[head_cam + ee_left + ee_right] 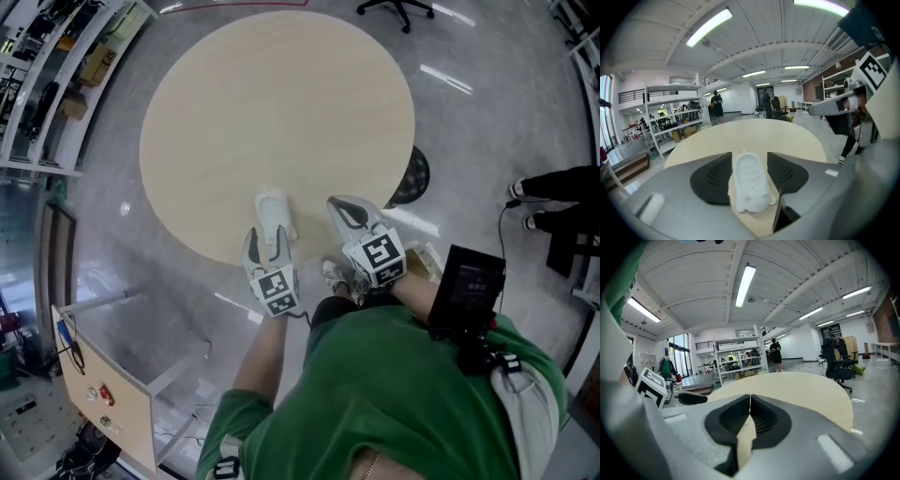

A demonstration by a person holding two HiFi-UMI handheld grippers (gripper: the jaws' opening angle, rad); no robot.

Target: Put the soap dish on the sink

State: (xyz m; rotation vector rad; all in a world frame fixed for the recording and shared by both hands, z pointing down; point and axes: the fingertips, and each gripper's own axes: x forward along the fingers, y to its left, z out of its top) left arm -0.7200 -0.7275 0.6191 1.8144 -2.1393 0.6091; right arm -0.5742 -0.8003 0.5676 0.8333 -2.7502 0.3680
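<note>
Soap dish (273, 214) — at near edge of table (281, 112) (centre).

A round pale surface (277, 112) stands on a glossy grey floor (487, 141). Shelves (47, 84) line the left, strip lights (708, 27) cross the white ceiling (693, 282), and there seem to be far windows (680, 355).

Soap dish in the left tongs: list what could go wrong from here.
1. The left tongs pinch the soap dish only by its side edges, so it may tilt or slip.
2. The shut right tongs sit close beside it and could knock it.
3. No sink shows in any view, only the round table.
</note>
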